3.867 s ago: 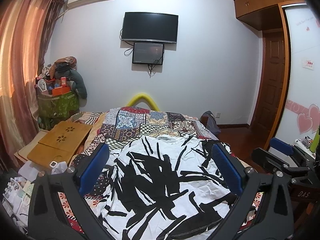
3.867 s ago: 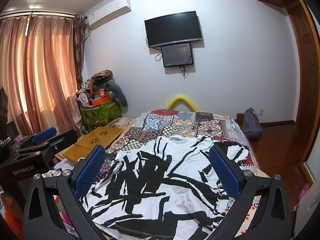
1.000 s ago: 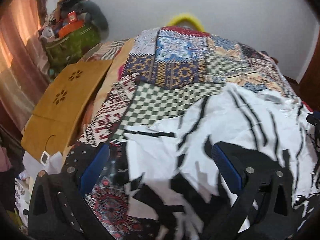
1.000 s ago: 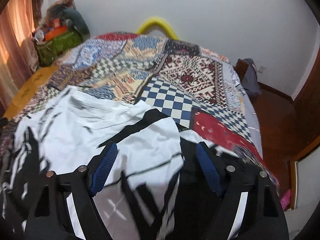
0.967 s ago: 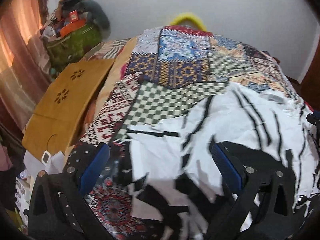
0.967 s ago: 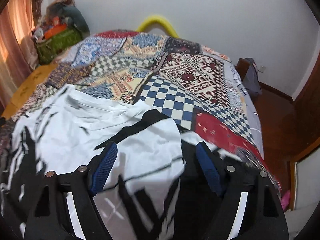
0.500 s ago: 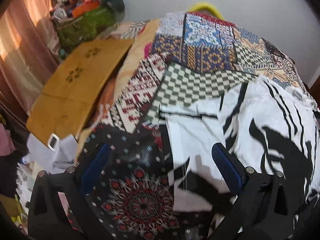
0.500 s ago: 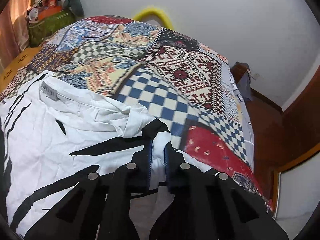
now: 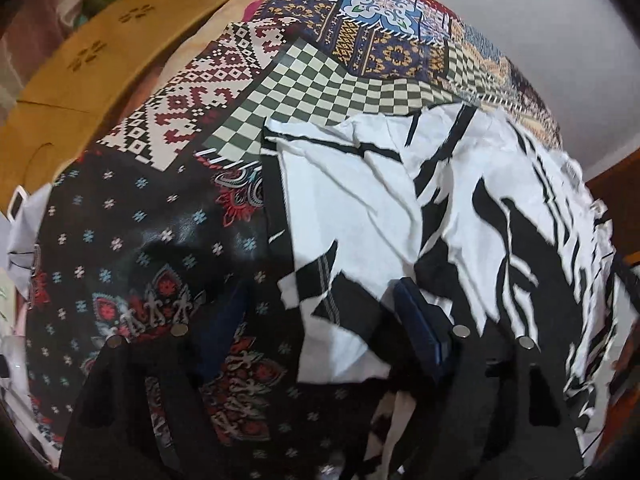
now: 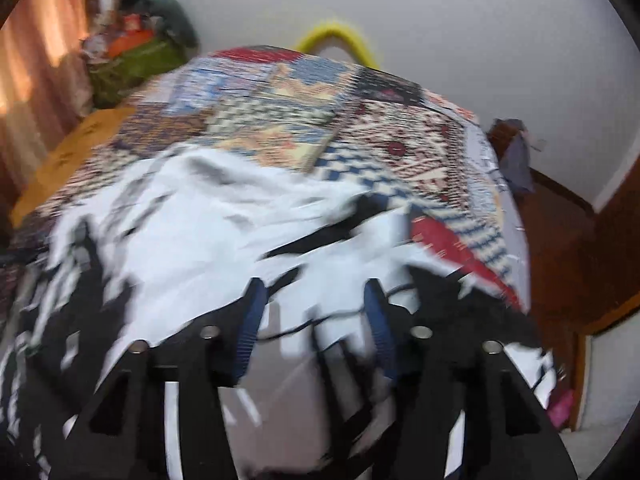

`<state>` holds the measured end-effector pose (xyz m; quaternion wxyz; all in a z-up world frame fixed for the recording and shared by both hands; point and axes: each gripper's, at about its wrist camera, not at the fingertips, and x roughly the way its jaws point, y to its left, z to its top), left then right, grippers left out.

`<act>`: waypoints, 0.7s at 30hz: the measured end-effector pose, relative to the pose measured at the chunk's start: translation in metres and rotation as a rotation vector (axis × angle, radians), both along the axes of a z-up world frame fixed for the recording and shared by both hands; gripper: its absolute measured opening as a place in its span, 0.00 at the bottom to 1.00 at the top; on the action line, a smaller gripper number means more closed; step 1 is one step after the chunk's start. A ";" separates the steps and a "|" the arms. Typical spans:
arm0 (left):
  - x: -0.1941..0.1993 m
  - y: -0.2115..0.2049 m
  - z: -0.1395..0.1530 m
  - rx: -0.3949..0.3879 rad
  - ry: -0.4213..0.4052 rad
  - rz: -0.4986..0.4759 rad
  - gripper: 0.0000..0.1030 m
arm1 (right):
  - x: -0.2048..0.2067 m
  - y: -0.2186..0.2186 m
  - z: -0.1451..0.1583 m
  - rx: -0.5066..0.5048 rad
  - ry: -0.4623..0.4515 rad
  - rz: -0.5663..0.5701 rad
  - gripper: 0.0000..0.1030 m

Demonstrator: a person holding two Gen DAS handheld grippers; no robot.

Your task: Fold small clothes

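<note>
Zero folds visible: shirt (image 9: 360,208) lies crumpled on bed (image 9: 160,232), ahead of and between both jaws. Left gripper (image 9: 320,316) jaws released, straddling sleeve edge. Right gripper (image 10: 312,320) blurred, jaws parted around cloth. All folding remains.

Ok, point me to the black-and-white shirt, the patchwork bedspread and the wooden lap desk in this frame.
black-and-white shirt (image 9: 360,208): left wrist view, on the white panel of its near sleeve area.
patchwork bedspread (image 9: 328,88): left wrist view, on the green-and-cream checkered patch.
wooden lap desk (image 9: 108,60): left wrist view, on its top, near the flower cutouts.
</note>
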<state>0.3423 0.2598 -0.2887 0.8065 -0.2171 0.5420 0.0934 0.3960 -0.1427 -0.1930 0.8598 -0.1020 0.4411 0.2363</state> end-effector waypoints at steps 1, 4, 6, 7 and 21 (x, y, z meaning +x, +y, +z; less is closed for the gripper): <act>0.001 0.000 0.000 -0.002 -0.003 -0.001 0.62 | -0.007 0.002 -0.001 0.018 0.016 0.024 0.50; 0.008 0.000 0.002 0.029 0.007 0.004 0.29 | -0.022 0.011 -0.011 0.048 0.079 0.072 0.51; 0.011 0.000 0.004 0.069 0.016 0.010 0.12 | -0.029 0.018 -0.022 0.060 0.121 0.096 0.51; 0.011 0.000 0.006 0.091 0.016 0.006 0.08 | -0.031 0.021 -0.027 0.058 0.136 0.103 0.51; 0.008 -0.075 0.138 0.276 -0.304 -0.196 0.04 | -0.040 0.028 -0.042 0.037 0.121 0.116 0.56</act>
